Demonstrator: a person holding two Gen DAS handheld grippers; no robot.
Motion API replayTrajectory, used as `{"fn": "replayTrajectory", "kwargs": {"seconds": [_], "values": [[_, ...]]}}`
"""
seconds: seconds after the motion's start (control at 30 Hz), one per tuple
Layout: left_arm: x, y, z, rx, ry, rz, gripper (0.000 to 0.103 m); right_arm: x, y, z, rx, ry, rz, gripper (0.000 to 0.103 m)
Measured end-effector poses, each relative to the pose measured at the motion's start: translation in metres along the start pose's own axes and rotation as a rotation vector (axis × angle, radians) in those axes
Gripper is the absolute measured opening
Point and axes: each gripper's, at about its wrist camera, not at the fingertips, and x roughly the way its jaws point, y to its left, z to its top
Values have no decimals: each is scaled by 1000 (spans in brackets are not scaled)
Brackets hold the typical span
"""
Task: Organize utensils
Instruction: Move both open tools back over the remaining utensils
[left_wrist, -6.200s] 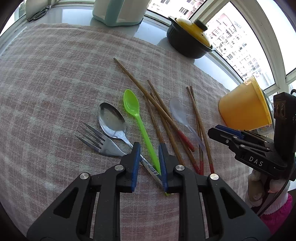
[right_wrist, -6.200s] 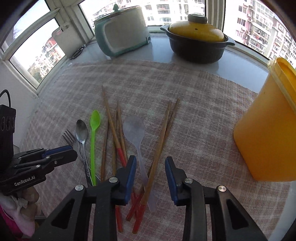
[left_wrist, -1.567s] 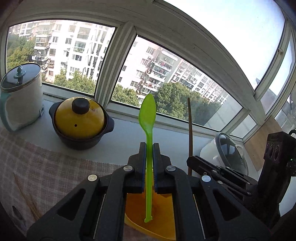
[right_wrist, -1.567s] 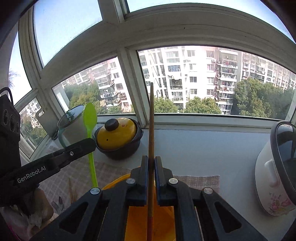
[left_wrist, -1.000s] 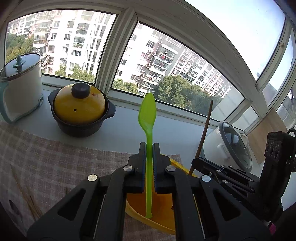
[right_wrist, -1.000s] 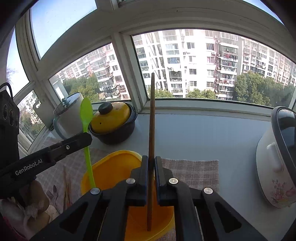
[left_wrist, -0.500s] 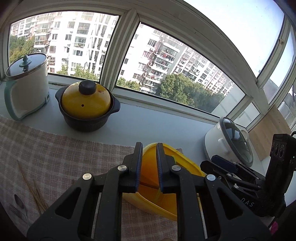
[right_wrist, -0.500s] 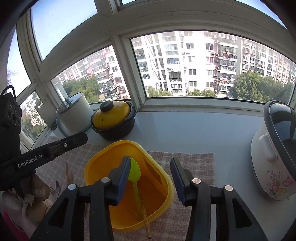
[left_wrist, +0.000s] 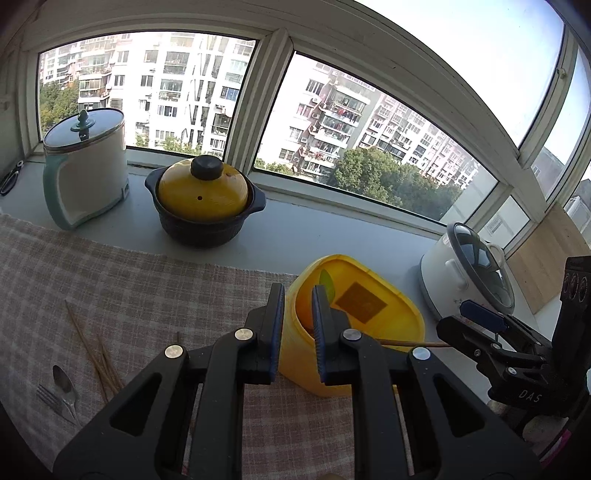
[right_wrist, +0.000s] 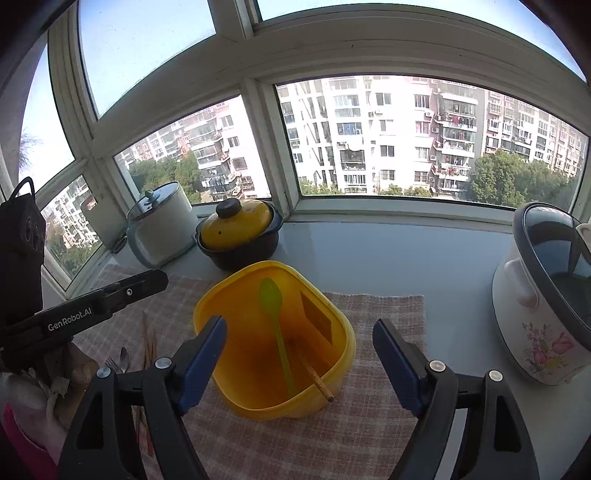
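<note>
A yellow container (right_wrist: 343, 354) stands on the checked cloth, and a green spoon (right_wrist: 275, 314) and a wooden chopstick (right_wrist: 314, 376) lean inside it. My right gripper (right_wrist: 299, 326) hangs just short of the container, its jaws opening wide with nothing between the pads. In the left wrist view my left gripper (left_wrist: 297, 325) is open by a narrow gap and holds nothing; the container (left_wrist: 391, 295) sits just beyond its tips. Several chopsticks (left_wrist: 92, 350), a metal spoon (left_wrist: 62, 380) and a fork (left_wrist: 51, 400) lie on the cloth at the far left.
On the sill behind stand a black pot with a yellow lid (left_wrist: 203, 206) and a white and teal cooker (left_wrist: 85, 170). A flowered white rice cooker (right_wrist: 546, 295) stands to the right of the cloth (left_wrist: 147, 280). Scissors (left_wrist: 9, 181) lie at the far left.
The green spoon and the chopstick left the jaws and dropped into the yellow container. Both grippers opened, the right one much wider, and both drew back a little from the container.
</note>
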Motion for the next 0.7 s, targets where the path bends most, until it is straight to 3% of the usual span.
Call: {"fn": "replayTrajectory", "kwargs": {"seconds": [0.07, 0.13, 0.2, 0.23, 0.33, 0.57, 0.7], "values": [[-6, 7, -4, -11, -5, -6, 13, -6, 0, -3, 11, -19, -11, 86], [-12, 14, -8, -14, -7, -9, 25, -13, 0, -6, 22, -40, -22, 88], [-20, 23, -13, -8, -18, -6, 49, -20, 2, -9, 28, -55, -30, 89], [-24, 27, -15, -3, -24, 0, 52, -24, 3, -11, 31, -63, -32, 91], [-33, 41, -22, 28, -2, 20, 54, -33, 10, -15, 34, -94, -44, 103], [-55, 87, -37, 60, 68, 71, 54, -45, 44, -25, -49, -108, -146, 103], [-69, 119, -44, 54, 88, 114, 54, -46, 67, -28, -76, -107, -127, 103]]}}
